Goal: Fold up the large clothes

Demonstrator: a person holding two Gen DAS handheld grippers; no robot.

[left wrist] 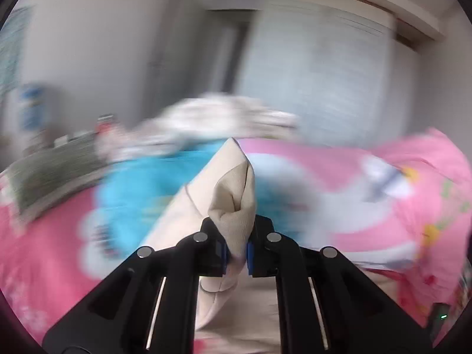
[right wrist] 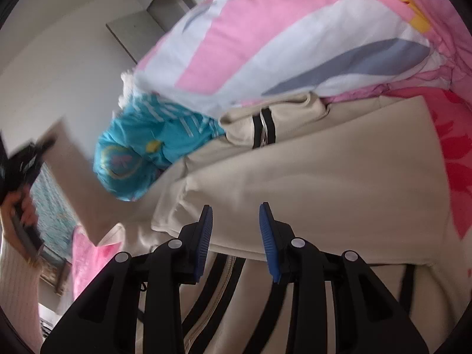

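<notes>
The left gripper (left wrist: 235,247) is clamped on a bunched fold of the beige garment (left wrist: 233,194); its jaws pinch the cloth between blue pads (left wrist: 224,253), and the fold rises in a peak beyond the tips while more of the cloth hangs below, between the arms. The left view is blurred — behind the cloth lies a pink bedcover (left wrist: 368,194) with a blue patch (left wrist: 138,188), a pale crumpled heap (left wrist: 212,118) at the far edge, and a grey-green cushion (left wrist: 56,174) far left. In the right view the right gripper (right wrist: 236,243) has its jaws apart with nothing between the blue pads (right wrist: 270,244); it hovers over the garment (right wrist: 309,188), which lies spread across the bed, filling the near and middle of the frame. A folded part with a black-and-white stripe (right wrist: 263,128) sits at the garment's far edge, touching a pink, white and grey quilt (right wrist: 265,47). Just left of that lies a blue printed piece (right wrist: 138,153). At the far left edge a hand (right wrist: 20,206) holds the other gripper, and a beige flap (right wrist: 73,177) stretches from it down toward the bed.
</notes>
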